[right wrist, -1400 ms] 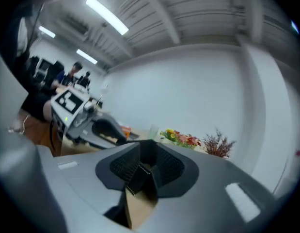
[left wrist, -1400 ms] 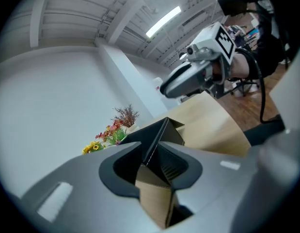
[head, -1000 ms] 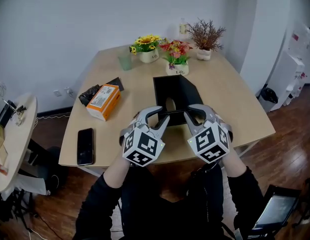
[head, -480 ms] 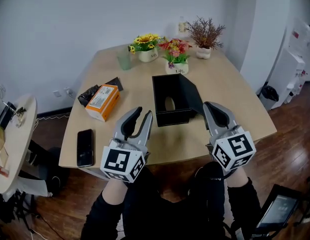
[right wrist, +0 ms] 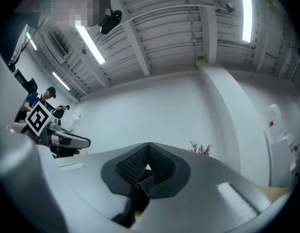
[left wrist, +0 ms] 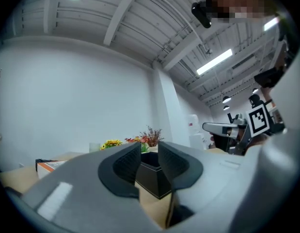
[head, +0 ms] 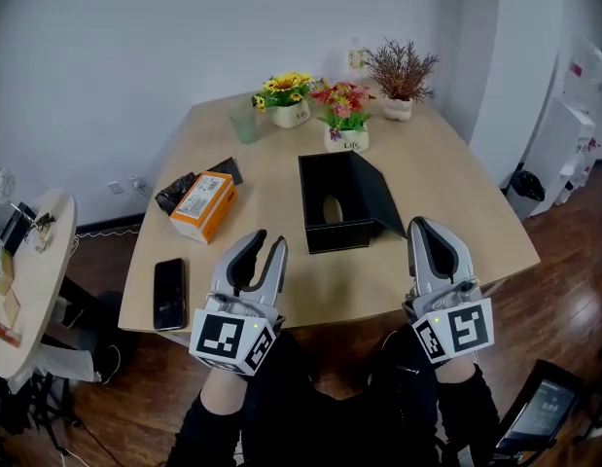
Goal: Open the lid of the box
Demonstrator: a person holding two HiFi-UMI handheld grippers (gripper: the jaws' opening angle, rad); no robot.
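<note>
While both tools hang off the near edge of the tabletop (head: 446, 188), the head view shows the black box (head: 330, 232) at its middle, lid (head: 376, 196) swung open to the right, and an orange carton (head: 203, 202) and a phone (head: 168, 280) to the left. Left hand-held gripper (head: 266, 251) and right hand-held gripper (head: 433, 241) touch nothing.

Left gripper view: the jaws stand a narrow slit apart, with the box seen beyond, apart from them.

Right gripper view: the jaws are pressed together, empty.

No legible text; print on orange box (head: 203, 205) and flower pot (head: 350, 141) too small.
</note>
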